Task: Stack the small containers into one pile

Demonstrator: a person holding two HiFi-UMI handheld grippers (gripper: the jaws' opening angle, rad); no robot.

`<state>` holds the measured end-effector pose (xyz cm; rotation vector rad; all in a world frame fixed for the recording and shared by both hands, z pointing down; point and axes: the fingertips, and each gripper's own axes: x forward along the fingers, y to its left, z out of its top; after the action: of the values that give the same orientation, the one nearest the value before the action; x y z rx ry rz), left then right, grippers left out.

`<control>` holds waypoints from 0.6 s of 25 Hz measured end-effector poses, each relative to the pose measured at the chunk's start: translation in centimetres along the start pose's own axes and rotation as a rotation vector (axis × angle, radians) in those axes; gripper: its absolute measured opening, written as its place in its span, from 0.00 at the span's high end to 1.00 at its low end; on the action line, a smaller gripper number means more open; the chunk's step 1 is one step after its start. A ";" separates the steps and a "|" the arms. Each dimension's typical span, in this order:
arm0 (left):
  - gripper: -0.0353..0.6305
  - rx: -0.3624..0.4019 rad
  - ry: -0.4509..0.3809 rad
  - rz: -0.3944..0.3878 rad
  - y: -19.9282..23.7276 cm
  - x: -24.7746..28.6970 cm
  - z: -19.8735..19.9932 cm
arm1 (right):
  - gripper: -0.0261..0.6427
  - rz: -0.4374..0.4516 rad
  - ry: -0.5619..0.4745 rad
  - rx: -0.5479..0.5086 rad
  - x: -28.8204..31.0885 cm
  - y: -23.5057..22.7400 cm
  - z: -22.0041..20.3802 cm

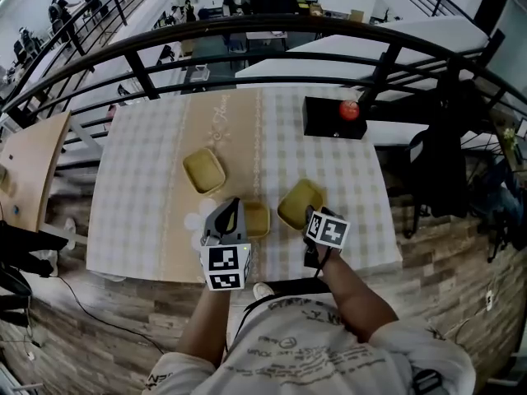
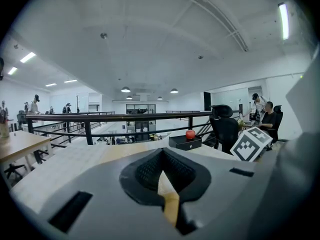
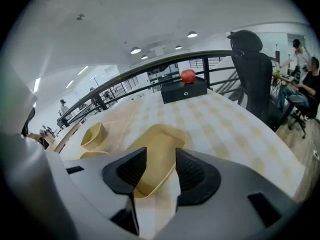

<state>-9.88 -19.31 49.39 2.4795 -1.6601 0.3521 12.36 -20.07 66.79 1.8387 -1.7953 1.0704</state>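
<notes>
— Since three small containers are meant to end up in one pile, where do they lie?

— All on the table [image 1: 140,220], which is covered by a pale checked cloth with a tan runner. None is stacked. The far container [image 1: 204,171] sits mid-table, with its long axis running away from the person and leaning slightly left. The middle container [image 1: 257,219] is near the front edge, partly hidden behind the left hand-held gripper [image 2: 161,154]. The right container [image 1: 300,204] lies near it without touching, its long axis slanting from near-left to far-right.

— What are they like?

— They are shallow yellow trays with rounded-rectangle outlines and thin, matte walls. From the head view, each has its hollow facing up.

— And the grippers?

— The right hand-held gripper [image 3: 161,156] is released. Its ribbed black pads stand apart with the right container's near end between them, and the tray's length runs straight away from the jaws. The left one is clenched to a narrow slit. A strip of yellow shows through it, but I cannot tell whether anything is pinched.

— Anything beyond?

— A black box [image 1: 329,120] carrying a red apple [image 1: 350,110] sits at the table's far right corner, with a dark railing [image 1: 247,35] behind it.
</notes>
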 end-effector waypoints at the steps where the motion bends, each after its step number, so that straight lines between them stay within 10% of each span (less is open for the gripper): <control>1: 0.94 -0.001 0.005 -0.001 0.0 0.0 -0.1 | 0.70 -0.012 0.015 0.018 0.5 -0.3 -0.2; 15: 0.94 0.010 0.022 0.020 1.2 -1.6 -0.6 | 0.94 -0.049 0.182 0.148 3.8 -2.0 -2.3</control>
<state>-11.63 -18.23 49.51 2.4580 -1.6799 0.3897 13.33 -20.80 71.48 1.7925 -1.5978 1.3373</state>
